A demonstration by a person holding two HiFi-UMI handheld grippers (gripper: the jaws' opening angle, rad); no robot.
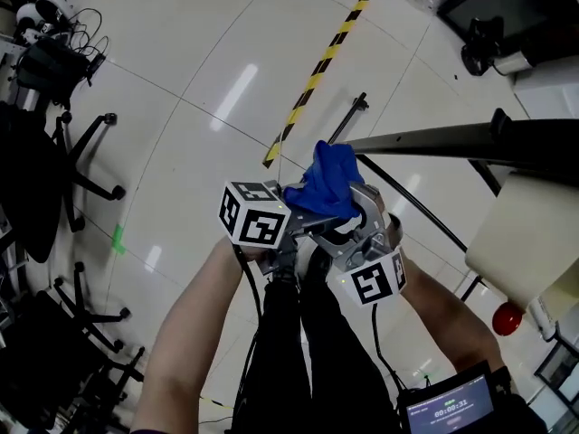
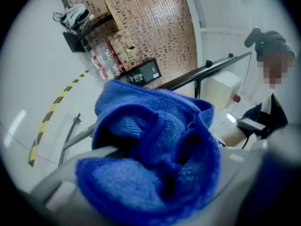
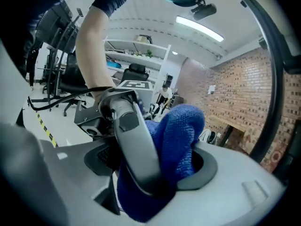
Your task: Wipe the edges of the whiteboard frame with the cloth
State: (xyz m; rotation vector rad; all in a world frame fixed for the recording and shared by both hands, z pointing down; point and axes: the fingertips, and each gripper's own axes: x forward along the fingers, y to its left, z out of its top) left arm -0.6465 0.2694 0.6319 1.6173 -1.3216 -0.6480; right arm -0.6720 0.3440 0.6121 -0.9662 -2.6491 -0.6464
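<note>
A blue cloth [image 1: 327,181] is bunched up between my two grippers, which I hold close together above the floor. My left gripper [image 1: 308,217] is shut on the cloth [image 2: 155,149], whose folds fill the space between its grey jaws. My right gripper [image 1: 360,229] is open; its wide jaws stand around the cloth [image 3: 181,135] and one finger [image 3: 136,145] of the left gripper, without pressing on them. The whiteboard's dark top frame bar [image 1: 434,138] runs to the right just beyond the grippers, with the pale board [image 1: 525,233] under it.
Black office chairs [image 1: 54,152] stand at the left. A yellow-and-black tape strip [image 1: 321,61] crosses the glossy tiled floor ahead. The whiteboard's stand legs [image 1: 348,120] reach onto the floor. A red round thing [image 1: 507,316] hangs by the board. A small screen [image 1: 450,407] sits at the lower right.
</note>
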